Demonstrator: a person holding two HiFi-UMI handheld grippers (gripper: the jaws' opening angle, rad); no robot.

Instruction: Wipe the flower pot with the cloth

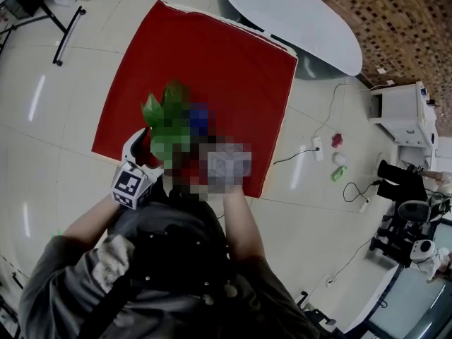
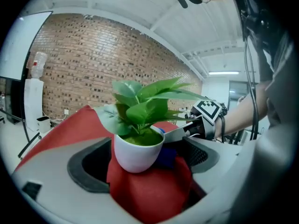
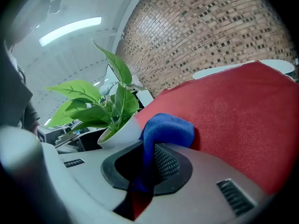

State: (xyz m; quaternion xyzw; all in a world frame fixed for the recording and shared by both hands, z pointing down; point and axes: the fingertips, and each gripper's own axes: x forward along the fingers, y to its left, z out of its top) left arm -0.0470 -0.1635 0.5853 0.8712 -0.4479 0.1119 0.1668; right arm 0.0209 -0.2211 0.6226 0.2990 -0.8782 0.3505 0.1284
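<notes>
A white flower pot (image 2: 138, 152) with a green leafy plant (image 2: 145, 107) stands on the red mat (image 1: 212, 69). My left gripper (image 2: 149, 148) is open; the pot sits between its wide-apart jaws, nearer the left pad. My right gripper (image 3: 145, 148) is shut on a blue cloth (image 3: 166, 129), which drapes over its right pad and lies beside the pot (image 3: 119, 133). From the left gripper view the cloth (image 2: 167, 157) shows behind the pot's right side. In the head view a mosaic patch covers the pot and right gripper; the left gripper (image 1: 141, 150) and cloth (image 1: 200, 116) show.
A white oval table (image 1: 296, 20) stands beyond the mat's far corner. A cable and power strip (image 1: 318, 149) lie on the tiled floor to the right, with white and black equipment (image 1: 406, 111) farther right. A black stand leg (image 1: 67, 34) is at far left.
</notes>
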